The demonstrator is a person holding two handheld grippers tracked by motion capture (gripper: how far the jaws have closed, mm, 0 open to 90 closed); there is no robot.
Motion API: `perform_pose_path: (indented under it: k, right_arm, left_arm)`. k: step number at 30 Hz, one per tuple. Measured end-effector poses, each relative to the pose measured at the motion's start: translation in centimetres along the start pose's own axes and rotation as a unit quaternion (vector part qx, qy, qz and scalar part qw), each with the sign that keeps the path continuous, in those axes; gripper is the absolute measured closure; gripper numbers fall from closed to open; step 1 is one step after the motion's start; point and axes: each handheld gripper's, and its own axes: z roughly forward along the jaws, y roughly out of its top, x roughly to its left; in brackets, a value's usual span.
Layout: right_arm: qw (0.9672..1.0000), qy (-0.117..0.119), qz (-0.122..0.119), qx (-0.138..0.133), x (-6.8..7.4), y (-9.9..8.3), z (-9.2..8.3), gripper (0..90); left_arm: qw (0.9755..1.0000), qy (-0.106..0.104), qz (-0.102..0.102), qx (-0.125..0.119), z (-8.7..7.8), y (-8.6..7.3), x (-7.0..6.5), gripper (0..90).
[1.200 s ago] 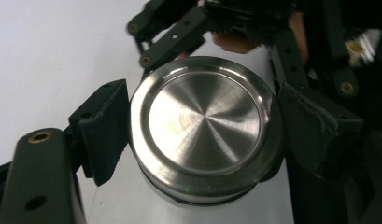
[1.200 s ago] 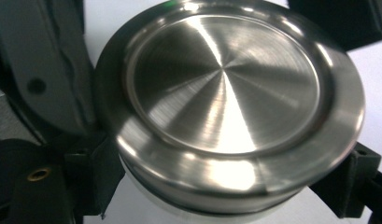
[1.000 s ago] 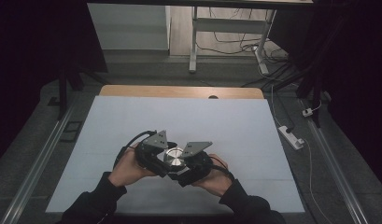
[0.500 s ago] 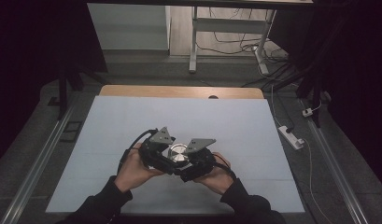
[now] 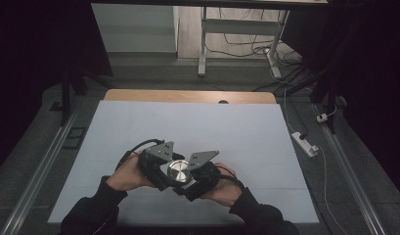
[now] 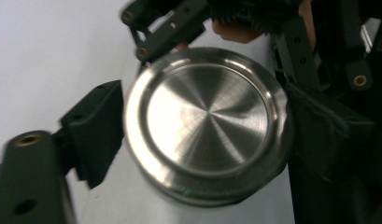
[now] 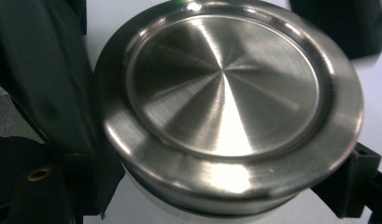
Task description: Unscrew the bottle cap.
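Note:
A round container with a brushed steel lid is held just above the white table sheet, near its front edge. Both grippers meet on it. My left gripper comes in from the left. In the left gripper view its black fingers press the lid from both sides. My right gripper comes in from the right. In the right gripper view its fingers flank the lid, and a white body shows beneath the rim. Both hands wrap the gripper handles.
The sheet covers a wooden tabletop whose far edge is exposed. A white power strip lies on the floor to the right, with cables behind. A metal desk frame stands beyond the table.
Both grippers and the lidded container have drifted slightly to the right and towards the person. The hold on it looks the same.

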Motion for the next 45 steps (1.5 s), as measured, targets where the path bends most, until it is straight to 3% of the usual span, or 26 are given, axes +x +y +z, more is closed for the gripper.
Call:
perform_pose_path:
  k: [3,6,10,14,16,18,19,23,29,39,43,45]
  right_arm:
    - [1.0000,-0.009,0.001,-0.002,-0.2,-0.1,-0.1,15.1]
    - [0.9996,-0.025,0.010,-0.002,-0.5,-0.2,-0.2,15.1]
    - [0.9978,-0.054,0.038,-0.002,-1.0,-0.3,-0.2,15.1]
    - [0.9956,-0.073,0.058,-0.005,-1.3,-0.5,-0.3,15.1]
    - [0.9952,-0.077,0.061,-0.004,-1.5,-0.5,-0.3,15.1]
    - [0.9947,-0.081,0.063,-0.005,-1.5,-0.5,-0.3,15.1]
    - [0.9946,-0.081,0.066,-0.005,-1.5,-0.6,-0.3,15.1]
    - [0.9944,-0.081,0.067,-0.006,-1.6,-0.6,-0.3,15.1]
    - [0.9944,-0.080,0.069,-0.007,-1.6,-0.6,-0.2,15.1]
    - [0.9942,-0.077,0.074,-0.009,-1.5,-0.6,-0.2,15.1]
    - [0.9945,-0.076,0.071,-0.011,-1.6,-0.6,-0.3,15.1]
    - [0.9942,-0.076,0.075,-0.014,-1.6,-0.6,-0.4,15.1]
  left_arm:
    - [0.9997,0.017,-0.016,-0.004,0.2,0.2,0.0,18.9]
    - [0.9981,0.037,-0.048,-0.009,0.5,0.4,0.1,19.4]
    - [0.9921,0.079,-0.097,-0.011,1.2,0.8,0.0,19.5]
    - [0.9848,0.112,-0.132,-0.016,1.6,1.3,-0.2,19.6]
    - [0.9824,0.122,-0.139,-0.022,1.6,1.5,-0.3,19.6]
    - [0.9817,0.128,-0.140,-0.021,1.6,1.6,-0.4,19.6]
    - [0.9799,0.139,-0.140,-0.027,1.5,1.7,-0.6,19.6]
    - [0.9787,0.140,-0.146,-0.034,1.2,1.7,-0.6,19.7]
    - [0.9791,0.138,-0.146,-0.034,1.2,1.7,-0.5,19.8]
    - [0.9821,0.127,-0.137,-0.024,2.0,1.4,-0.3,20.1]
    - [0.9844,0.119,-0.125,-0.036,1.8,1.2,-0.3,18.9]
    - [0.9841,0.121,-0.122,-0.043,1.7,1.1,-0.3,14.5]
